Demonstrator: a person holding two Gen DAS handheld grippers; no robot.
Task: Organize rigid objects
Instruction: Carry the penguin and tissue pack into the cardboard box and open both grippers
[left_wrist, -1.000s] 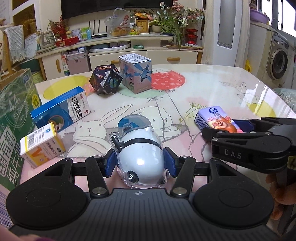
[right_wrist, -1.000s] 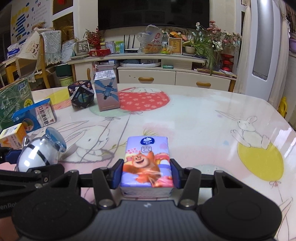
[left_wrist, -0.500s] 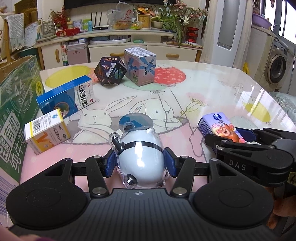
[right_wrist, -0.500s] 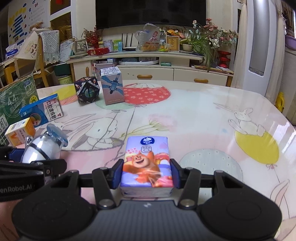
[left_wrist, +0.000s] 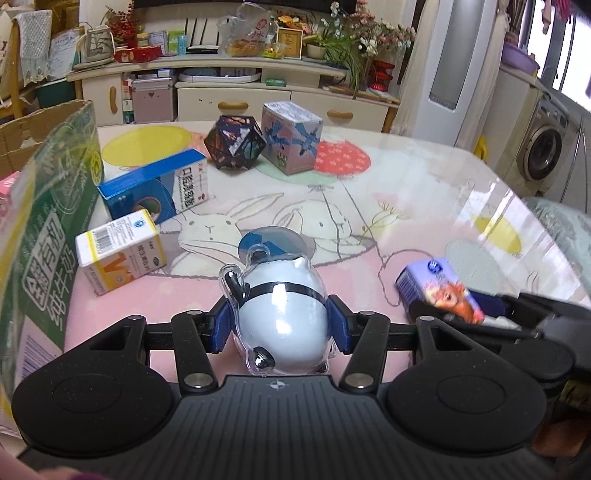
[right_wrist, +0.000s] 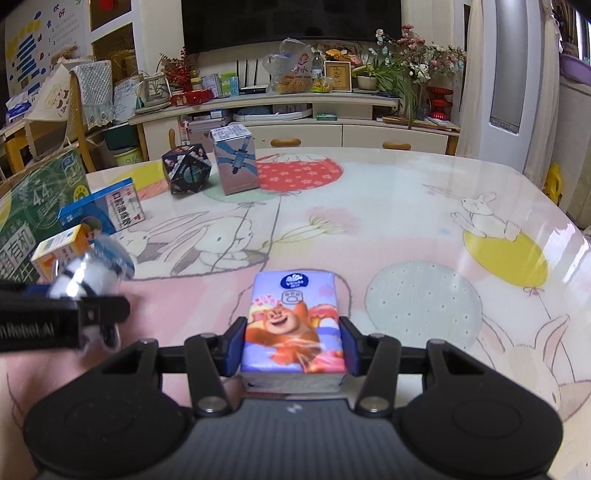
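Both loads have lifted off the table's near edge: your left gripper jaws closing on the slippery, rounded white-and-clear plastic capsule toy, your right gripper clamping the soft purple cartoon-bear tissue pack at its sides

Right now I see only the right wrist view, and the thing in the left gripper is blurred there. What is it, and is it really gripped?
Observer: It is a white egg-shaped toy in a clear shell, with a black band around it. Both blue pads of the left gripper press on its sides.
Operator: Is the green carton open on top?
Observer: Yes. The green carton has a brown flap standing up, and something pink shows behind its near wall.
Operator: How does the yellow box lie?
Observer: The yellow box lies flat beside the carton, with a barcode on its white top face.
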